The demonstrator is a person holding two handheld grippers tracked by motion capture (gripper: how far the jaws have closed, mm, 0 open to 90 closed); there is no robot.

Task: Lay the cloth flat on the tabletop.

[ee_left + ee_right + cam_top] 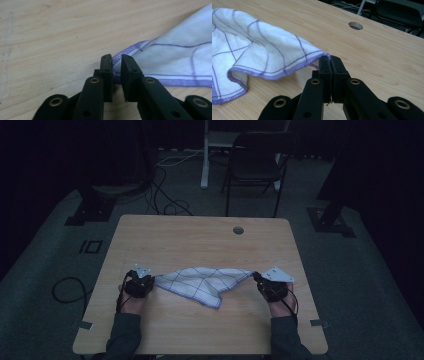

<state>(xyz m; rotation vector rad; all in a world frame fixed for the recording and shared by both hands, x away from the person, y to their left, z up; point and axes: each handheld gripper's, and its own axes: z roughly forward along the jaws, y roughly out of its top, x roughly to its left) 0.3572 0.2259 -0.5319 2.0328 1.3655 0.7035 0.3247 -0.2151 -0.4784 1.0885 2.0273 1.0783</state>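
We hold the cloth [202, 282] stretched left–right over the desk [200, 235]: right gripper [330, 58] pinches its corner; left gripper [116, 58] stands slightly parted around its corner.

The high view looks from above the person's edge of the table [200, 237], facing forward and down, far enough back to take in the whole tabletop, the floor around it and a chair [255, 162] at 12 o'clock. The left gripper view sits low and very close, looking along its own jaws at the hemmed corner of the cloth [175, 62], which spreads toward 2 o'clock. The right gripper view, equally low and near, faces across the table, with the cloth at 9 o'clock and the round hole [355, 25] at 1 o'clock. All three views share the cloth and the wooden tabletop.
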